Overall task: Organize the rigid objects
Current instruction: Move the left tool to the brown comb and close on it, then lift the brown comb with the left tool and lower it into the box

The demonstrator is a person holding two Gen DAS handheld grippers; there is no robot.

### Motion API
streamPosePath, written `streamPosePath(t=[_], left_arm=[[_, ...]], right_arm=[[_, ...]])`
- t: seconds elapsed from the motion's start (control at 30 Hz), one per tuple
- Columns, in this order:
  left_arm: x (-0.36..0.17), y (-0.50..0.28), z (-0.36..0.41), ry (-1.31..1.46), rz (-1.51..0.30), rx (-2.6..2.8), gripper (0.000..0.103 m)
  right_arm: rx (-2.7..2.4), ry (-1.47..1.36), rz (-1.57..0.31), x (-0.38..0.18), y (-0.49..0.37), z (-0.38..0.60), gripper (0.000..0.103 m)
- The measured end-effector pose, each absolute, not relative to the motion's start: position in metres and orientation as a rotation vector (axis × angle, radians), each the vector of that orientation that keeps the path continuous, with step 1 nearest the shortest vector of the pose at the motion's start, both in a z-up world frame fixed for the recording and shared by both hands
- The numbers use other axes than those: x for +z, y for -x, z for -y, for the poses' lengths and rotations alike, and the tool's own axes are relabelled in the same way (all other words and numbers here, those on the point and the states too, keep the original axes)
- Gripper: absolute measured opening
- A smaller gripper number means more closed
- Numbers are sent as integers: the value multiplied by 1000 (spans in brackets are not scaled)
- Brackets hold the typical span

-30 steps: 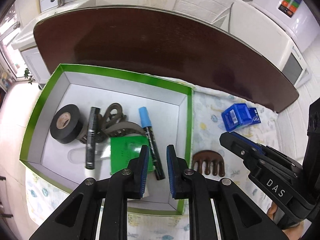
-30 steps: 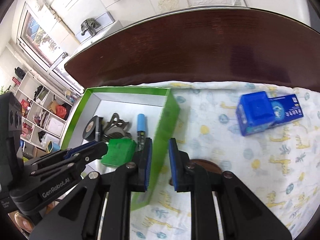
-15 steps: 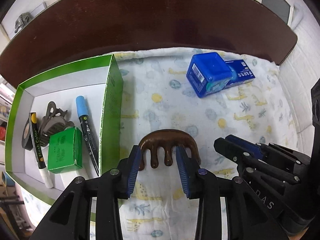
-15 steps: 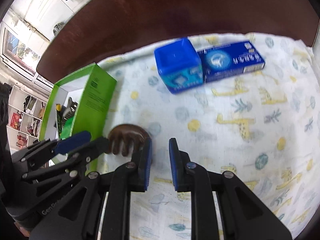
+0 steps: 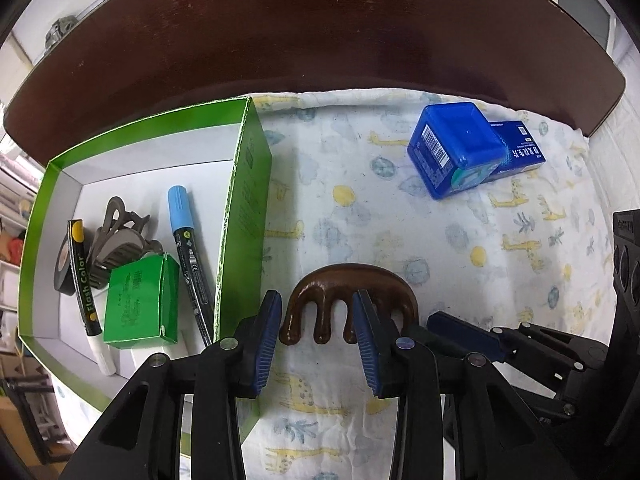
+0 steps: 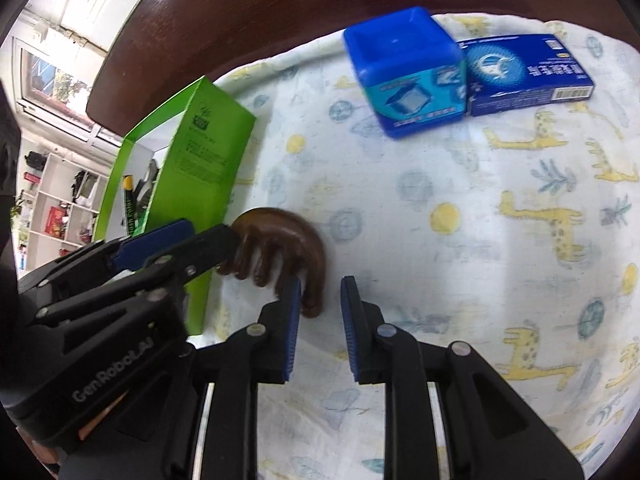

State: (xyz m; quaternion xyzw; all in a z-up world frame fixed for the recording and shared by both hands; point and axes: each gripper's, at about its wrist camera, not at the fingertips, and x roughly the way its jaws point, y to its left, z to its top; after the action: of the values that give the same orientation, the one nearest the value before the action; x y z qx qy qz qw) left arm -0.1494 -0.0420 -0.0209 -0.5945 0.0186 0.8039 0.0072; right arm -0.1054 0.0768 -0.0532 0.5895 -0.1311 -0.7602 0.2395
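Fingers of the left gripper (image 5: 316, 332) are spread around the brown comb (image 5: 348, 300) at lower centre, unclenched, positioned for lifting into the green box (image 5: 244, 200).

Left wrist cam sat on the left gripper (image 5: 316, 332), looked steeply down and fwd along its fingers, close above the patterned cloth (image 5: 360, 208). It faced the green box (image 5: 244, 216) on its left side and the dark table edge (image 5: 320, 40) at top. Right wrist cam sat on the right gripper (image 6: 320, 312), also tilted down, close to the cloth (image 6: 440, 200). Both views shared the brown comb (image 5: 344, 292) (image 6: 288, 232), the blue cube box (image 5: 456, 148) (image 6: 404, 68), and each showed the other gripper at its side.
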Motion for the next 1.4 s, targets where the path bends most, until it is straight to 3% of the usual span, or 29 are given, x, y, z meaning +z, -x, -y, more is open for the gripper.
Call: streamPosePath(t=[0.33, 0.8, 0.87, 0.93, 1.07, 1.4], left_arm=[[-31, 153, 39, 1871, -45, 2464, 37], [-49, 145, -2, 1837, -31, 2347, 39], [-54, 150, -2, 1852, 14, 2318, 29], [-53, 148, -7, 1826, 2, 2316, 11], [-50, 139, -21, 1784, -102, 2378, 11], [0, 120, -26, 1567, -184, 2504, 11]], right_arm=[[-2292, -1591, 156, -45, 103, -86, 11], [-2286, -1629, 244, -50, 103, -142, 13], [-2280, -1623, 250, -49, 101, -141, 14], [-2260, -1617, 267, -51, 99, -136, 14], [-2305, -1614, 210, -48, 93, -132, 14], [-2322, -1528, 269, -26, 80, -132, 14]])
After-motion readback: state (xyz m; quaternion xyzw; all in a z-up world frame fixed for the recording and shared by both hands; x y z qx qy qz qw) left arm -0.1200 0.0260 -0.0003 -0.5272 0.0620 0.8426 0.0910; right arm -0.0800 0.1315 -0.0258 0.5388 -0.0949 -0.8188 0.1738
